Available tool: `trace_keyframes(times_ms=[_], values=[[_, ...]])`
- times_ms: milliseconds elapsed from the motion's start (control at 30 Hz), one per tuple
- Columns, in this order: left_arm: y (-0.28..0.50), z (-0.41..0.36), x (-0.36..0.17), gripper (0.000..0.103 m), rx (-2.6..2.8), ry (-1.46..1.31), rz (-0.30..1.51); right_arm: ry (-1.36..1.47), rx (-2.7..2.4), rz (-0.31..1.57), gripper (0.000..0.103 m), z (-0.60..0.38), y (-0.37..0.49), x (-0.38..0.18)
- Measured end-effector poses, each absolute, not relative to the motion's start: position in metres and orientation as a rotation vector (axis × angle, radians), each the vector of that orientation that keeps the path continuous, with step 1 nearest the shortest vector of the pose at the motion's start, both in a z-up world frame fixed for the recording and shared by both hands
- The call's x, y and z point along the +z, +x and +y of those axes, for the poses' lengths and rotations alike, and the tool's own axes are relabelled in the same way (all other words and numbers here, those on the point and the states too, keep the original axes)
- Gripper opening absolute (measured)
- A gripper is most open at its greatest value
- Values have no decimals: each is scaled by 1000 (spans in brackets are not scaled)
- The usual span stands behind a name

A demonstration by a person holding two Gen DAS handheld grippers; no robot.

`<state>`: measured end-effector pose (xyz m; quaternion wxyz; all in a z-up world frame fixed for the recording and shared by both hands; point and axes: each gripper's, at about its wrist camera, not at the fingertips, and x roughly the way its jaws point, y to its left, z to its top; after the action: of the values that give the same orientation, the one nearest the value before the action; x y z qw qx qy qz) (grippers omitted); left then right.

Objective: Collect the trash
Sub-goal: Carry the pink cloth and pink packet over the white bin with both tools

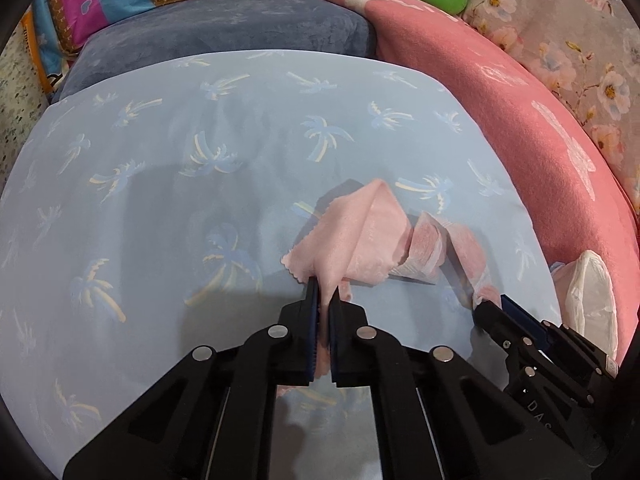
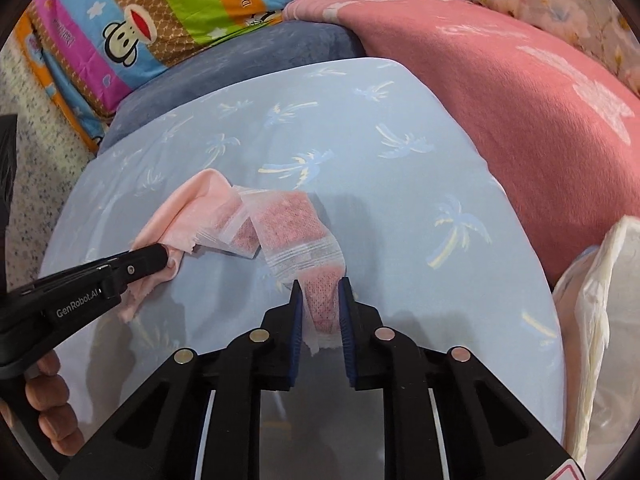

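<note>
Left gripper clamps pink cloth, right gripper clamps used pad; both items gripped but not yet lifted off the bed, nothing binned.

Left gripper: matte black plastic body, two flat fingers lined with dark blue ribbed pads, four round silver rivets across the scissor-like linkage arms, triangular cut-outs in the outer arms, pale rails between them; white lettering "GenRobot.AI" on its side and one small screw near the finger base in the right wrist view

Right gripper: same black build, blue pads, four silver rivets; white letters "DAS" on its housing in the left wrist view, a red-and-white label corner at its base

Hand: bare fingers around the left handle, no sleeve visible
</note>
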<state>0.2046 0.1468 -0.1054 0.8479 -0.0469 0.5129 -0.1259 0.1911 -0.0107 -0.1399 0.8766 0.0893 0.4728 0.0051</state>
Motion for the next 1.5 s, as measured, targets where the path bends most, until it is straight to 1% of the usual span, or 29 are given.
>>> trace_keyframes(times_ms=[200,533,933,1133,1500], values=[[190,137,-87,4,-287,-92,1044,227,9,934,13,-20,167,-115],[161,107,-42,4,-363,-60,945,260,14,786,13,-39,127,-46],[122,52,7,4,-491,1,821,324,-26,622,13,-93,67,16],[107,21,15,4,-551,34,798,351,-79,565,13,-126,41,31],[85,-37,19,4,-655,103,790,406,-190,516,13,-191,3,36]])
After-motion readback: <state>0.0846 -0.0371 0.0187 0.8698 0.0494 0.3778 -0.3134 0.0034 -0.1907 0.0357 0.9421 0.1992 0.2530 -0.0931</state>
